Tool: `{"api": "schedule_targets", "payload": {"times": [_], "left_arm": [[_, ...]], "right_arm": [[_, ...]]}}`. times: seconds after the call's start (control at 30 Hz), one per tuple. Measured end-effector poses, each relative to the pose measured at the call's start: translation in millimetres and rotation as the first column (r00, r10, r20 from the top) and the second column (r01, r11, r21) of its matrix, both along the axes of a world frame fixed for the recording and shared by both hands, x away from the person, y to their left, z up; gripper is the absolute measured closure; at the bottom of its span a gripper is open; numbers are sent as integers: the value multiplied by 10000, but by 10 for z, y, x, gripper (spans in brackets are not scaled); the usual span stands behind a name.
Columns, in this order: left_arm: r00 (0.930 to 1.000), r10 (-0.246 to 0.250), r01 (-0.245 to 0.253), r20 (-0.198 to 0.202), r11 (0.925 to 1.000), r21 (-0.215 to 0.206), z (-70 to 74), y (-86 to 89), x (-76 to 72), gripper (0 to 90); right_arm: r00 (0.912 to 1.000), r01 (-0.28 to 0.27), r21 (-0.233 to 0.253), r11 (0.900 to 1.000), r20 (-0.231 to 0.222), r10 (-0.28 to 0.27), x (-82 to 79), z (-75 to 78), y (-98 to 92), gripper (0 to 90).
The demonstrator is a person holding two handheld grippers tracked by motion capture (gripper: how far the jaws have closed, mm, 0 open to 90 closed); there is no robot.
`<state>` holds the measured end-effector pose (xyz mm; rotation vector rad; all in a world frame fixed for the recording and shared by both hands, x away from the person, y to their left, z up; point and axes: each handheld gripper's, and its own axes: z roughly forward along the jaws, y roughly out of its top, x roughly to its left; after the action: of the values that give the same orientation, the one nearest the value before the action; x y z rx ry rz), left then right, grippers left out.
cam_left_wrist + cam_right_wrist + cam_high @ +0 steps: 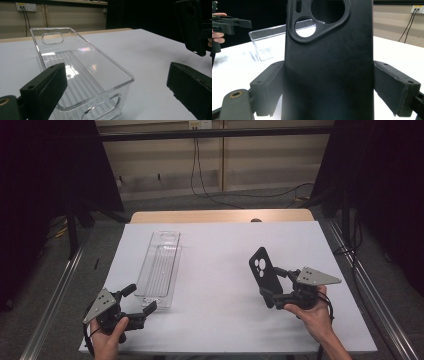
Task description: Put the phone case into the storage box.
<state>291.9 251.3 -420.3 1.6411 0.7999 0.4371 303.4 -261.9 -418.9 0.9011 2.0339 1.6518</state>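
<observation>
The right gripper holds a black, flat, rubbery phone case with a round camera opening. Its two jaws pinch the case across its width, near the lower end, so the case stands almost upright above the white table top, on the right side and rather near to the person. In the right gripper view the phone case sits between the two pads, with the camera opening at the top.

The long, clear plastic bin with a ribbed floor and handle cut-outs lies on the left half of the table, well apart from the case. Its long axis runs from near to far, and its open top faces up. So the bin lies to the left of the held case, and slightly farther.

The left gripper rests just beside the near short end of the bin, with its jaws spread wide and holding nothing. It is much nearer to the bin than the right one.

I judge that the case must travel left across the table, and its long side should turn to follow the long axis of the bin.
</observation>
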Motion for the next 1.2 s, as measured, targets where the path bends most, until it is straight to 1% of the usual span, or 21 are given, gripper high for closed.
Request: {"api": "schedule_targets", "payload": {"times": [0.13, 0.23, 0.33, 0.4, 0.53, 0.67, 0.7, 0.77, 0.8, 0.83, 0.87, 0.9, 0.97, 1.03, 1.1, 1.2], "left_arm": [[10000, -14, 14, 49, 10000, 6, 7, -1, -10, 30], [10000, 11, -11, 42, 10000, -17, 11, -17, -13, 30], [9999, -157, 157, 20, 9999, -7, 13, -46, -6, 29], [9996, -289, 289, 41, 9996, -30, 25, -64, -3, 29], [9986, -527, 527, 24, 9986, -84, 50, -104, 3, 28], [9970, -765, 766, 98, 9970, -121, 81, -170, 14, 28], [9964, -841, 842, 118, 9964, -72, 92, -181, 19, 27], [9964, -831, 833, 141, 9964, -184, 108, -201, 22, 25], [9965, -827, 829, 148, 9964, -187, 117, -214, 25, 18], [9962, -854, 855, 172, 9963, -91, 131, -222, 28, 18], [9955, -928, 931, 199, 9955, -162, 142, -242, 31, 17], [9946, -1012, 1013, 218, 9948, -62, 158, -256, 35, 18], [9936, -1092, 1093, 294, 9940, -41, 178, -301, 37, 17], [9913, -1263, 1257, 365, 9919, 161, 195, -330, 54, 18], [9904, -1335, 1329, 361, 9910, 184, 198, -362, 74, 18], [9886, -1465, 1445, 358, 9881, 533, 186, -420, 93, 23]], "right_arm": [[9999, -88, 139, 9999, 67, 87, -36, -7, -15, 142], [9998, -211, 221, 9995, 11, 211, -70, -30, -6, 142], [9991, -416, 218, 9989, 51, 415, -96, -32, 37, 142], [9980, -621, 285, 9977, 110, 618, -109, -28, 76, 142], [9950, -998, 250, 9947, 119, 995, -127, -33, 161, 142], [9924, -1232, 246, 9921, 64, 1231, -128, -44, 224, 142], [9919, -1273, 235, 9916, 78, 1271, -128, -45, 238, 142], [9906, -1365, 264, 9903, 74, 1364, -130, -43, 263, 142], [9902, -1396, 245, 9899, 93, 1394, -133, -40, 272, 141], [9898, -1421, 262, 9895, 80, 1419, -137, -37, 278, 142], [9891, -1469, 293, 9887, 80, 1468, -139, -36, 284, 142], [9888, -1491, 288, 9884, 83, 1489, -141, -34, 288, 141], [9882, -1533, 292, 9877, 100, 1531, -140, -33, 299, 142], [9872, -1592, 326, 9867, 94, 1590, -139, -33, 311, 141], [9860, -1669, 339, 9854, 92, 1667, -137, -31, 322, 142], [9842, -1770, 296, 9838, 83, 1768, -134, -30, 344, 142]]}}
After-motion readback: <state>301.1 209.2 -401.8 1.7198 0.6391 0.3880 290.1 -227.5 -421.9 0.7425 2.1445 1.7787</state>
